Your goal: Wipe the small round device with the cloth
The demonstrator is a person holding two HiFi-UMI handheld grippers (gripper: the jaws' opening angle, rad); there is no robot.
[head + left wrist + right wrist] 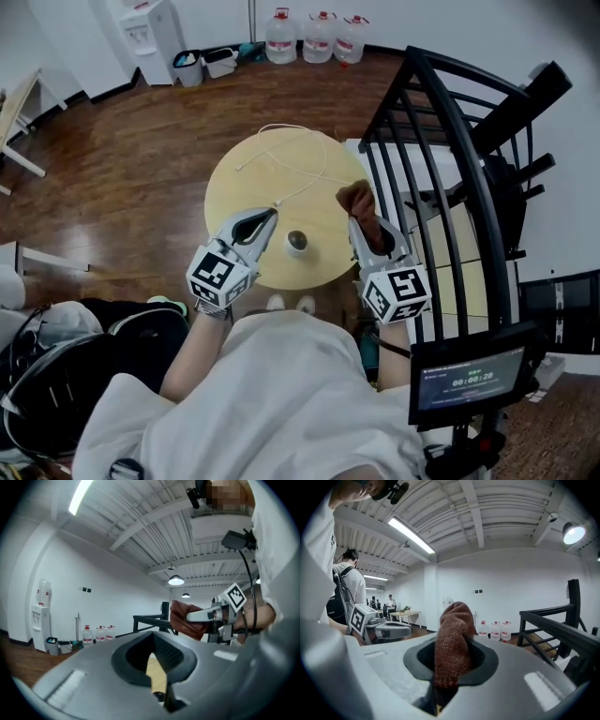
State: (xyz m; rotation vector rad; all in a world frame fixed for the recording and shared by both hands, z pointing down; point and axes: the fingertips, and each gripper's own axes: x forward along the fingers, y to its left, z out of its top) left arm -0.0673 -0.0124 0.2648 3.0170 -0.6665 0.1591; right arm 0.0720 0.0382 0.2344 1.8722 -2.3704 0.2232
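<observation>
The small round device point(296, 242), grey and white, sits near the front edge of the round wooden table point(253, 173). My left gripper point(270, 216) hovers just left of it with its jaws shut and nothing between them; in the left gripper view point(157, 670) only the tabletop shows through the slit. My right gripper point(364, 221) hangs over the table's right edge, shut on a brown knitted cloth point(359, 199). The cloth point(452, 637) stands bunched up out of the jaws point(449, 677). The cloth point(183, 618) also shows in the left gripper view.
A thin white cable point(302, 161) loops across the far half of the table. A black metal railing point(441, 141) stands close on the right. A screen with a timer point(469, 380) is at the lower right, a dark backpack point(56, 370) at the lower left. Water bottles point(319, 37) line the far wall.
</observation>
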